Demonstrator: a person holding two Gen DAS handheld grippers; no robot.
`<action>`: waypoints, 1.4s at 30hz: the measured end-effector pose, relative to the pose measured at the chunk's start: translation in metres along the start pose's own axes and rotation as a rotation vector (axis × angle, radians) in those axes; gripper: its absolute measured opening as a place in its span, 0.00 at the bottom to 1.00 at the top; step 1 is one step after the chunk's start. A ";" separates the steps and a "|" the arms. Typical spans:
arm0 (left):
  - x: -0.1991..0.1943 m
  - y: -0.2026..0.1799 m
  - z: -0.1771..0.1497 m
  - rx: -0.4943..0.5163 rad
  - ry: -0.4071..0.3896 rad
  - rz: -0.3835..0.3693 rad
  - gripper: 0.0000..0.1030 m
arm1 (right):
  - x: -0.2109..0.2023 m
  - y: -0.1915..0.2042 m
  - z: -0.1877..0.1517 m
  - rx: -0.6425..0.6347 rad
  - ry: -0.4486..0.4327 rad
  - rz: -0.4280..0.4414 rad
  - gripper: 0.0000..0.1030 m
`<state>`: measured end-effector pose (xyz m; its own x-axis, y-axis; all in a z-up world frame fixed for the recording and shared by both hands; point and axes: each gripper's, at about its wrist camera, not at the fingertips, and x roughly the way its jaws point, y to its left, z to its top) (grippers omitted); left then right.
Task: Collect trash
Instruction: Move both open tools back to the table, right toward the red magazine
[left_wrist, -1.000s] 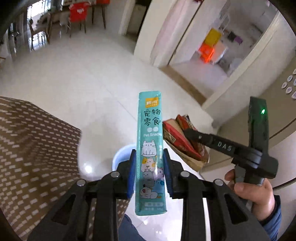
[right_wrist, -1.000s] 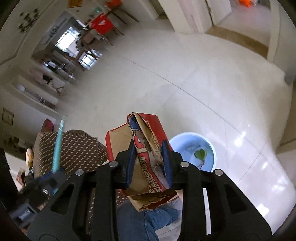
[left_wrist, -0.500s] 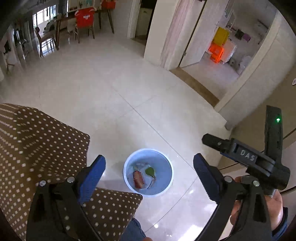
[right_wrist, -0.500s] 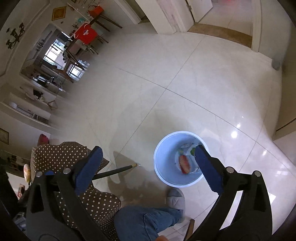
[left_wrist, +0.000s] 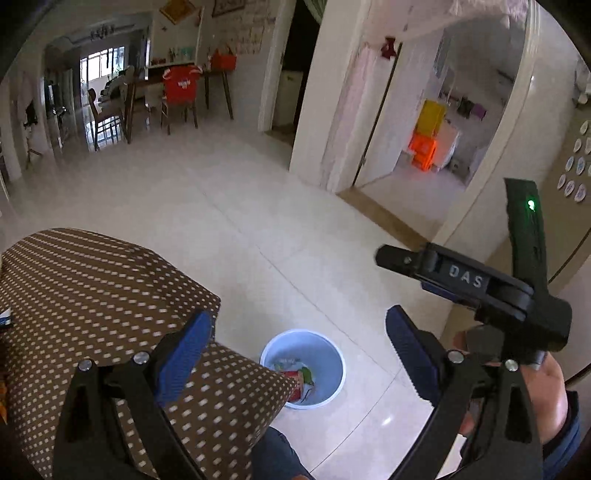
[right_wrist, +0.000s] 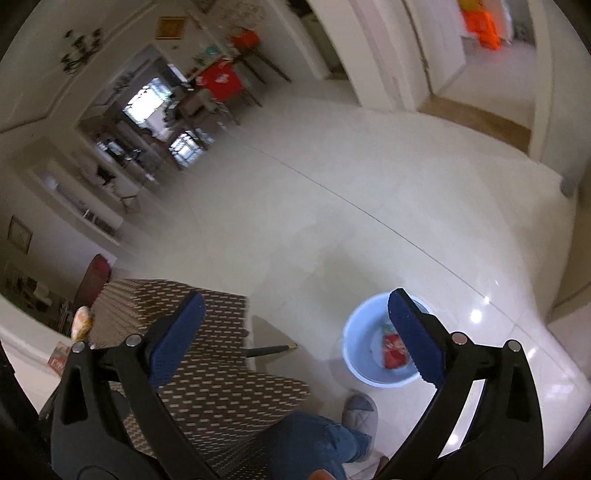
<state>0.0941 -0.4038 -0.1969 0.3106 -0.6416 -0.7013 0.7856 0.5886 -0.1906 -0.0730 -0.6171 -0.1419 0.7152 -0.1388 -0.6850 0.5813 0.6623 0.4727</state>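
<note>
A pale blue bucket (left_wrist: 271, 345) stands on the tiled floor, beside the corner of a table under a brown dotted cloth (left_wrist: 110, 295). Inside it lie a crumpled red wrapper (left_wrist: 294, 382), a green leaf (left_wrist: 308, 372) and some paler scraps. My left gripper (left_wrist: 297, 315) hangs high above the bucket, open and empty. My right gripper (right_wrist: 295, 295) is also open and empty above the floor; its right blue pad (right_wrist: 413, 332) overlaps the bucket (right_wrist: 351, 332), where the red wrapper (right_wrist: 393, 350) shows. The left wrist view shows its black housing (left_wrist: 461, 277) in a hand at the right.
A person's jeans-clad leg (right_wrist: 314, 435) and grey slipper (right_wrist: 360, 410) are just in front of the bucket. A dark rod with a gold tip (right_wrist: 269, 349) juts out from under the cloth. Doorways, a dining table and chairs (left_wrist: 177, 92) lie beyond the glossy floor.
Both grippers opened: the teal pet snack packet left my left jaws and the crumpled red-and-brown bag left my right jaws. The bag now lies in the bucket. Both grippers have risen.
</note>
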 end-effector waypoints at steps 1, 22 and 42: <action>-0.013 0.005 0.000 -0.010 -0.019 0.003 0.91 | -0.003 0.009 -0.002 -0.018 -0.003 0.012 0.94; -0.208 0.154 -0.067 -0.193 -0.288 0.366 0.91 | 0.011 0.279 -0.088 -0.521 0.082 0.333 0.94; -0.278 0.280 -0.165 -0.427 -0.259 0.573 0.91 | 0.117 0.438 -0.213 -0.869 0.288 0.376 0.30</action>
<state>0.1392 0.0208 -0.1685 0.7646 -0.2422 -0.5973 0.2049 0.9700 -0.1310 0.1831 -0.1863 -0.1330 0.6061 0.2996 -0.7368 -0.2337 0.9525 0.1951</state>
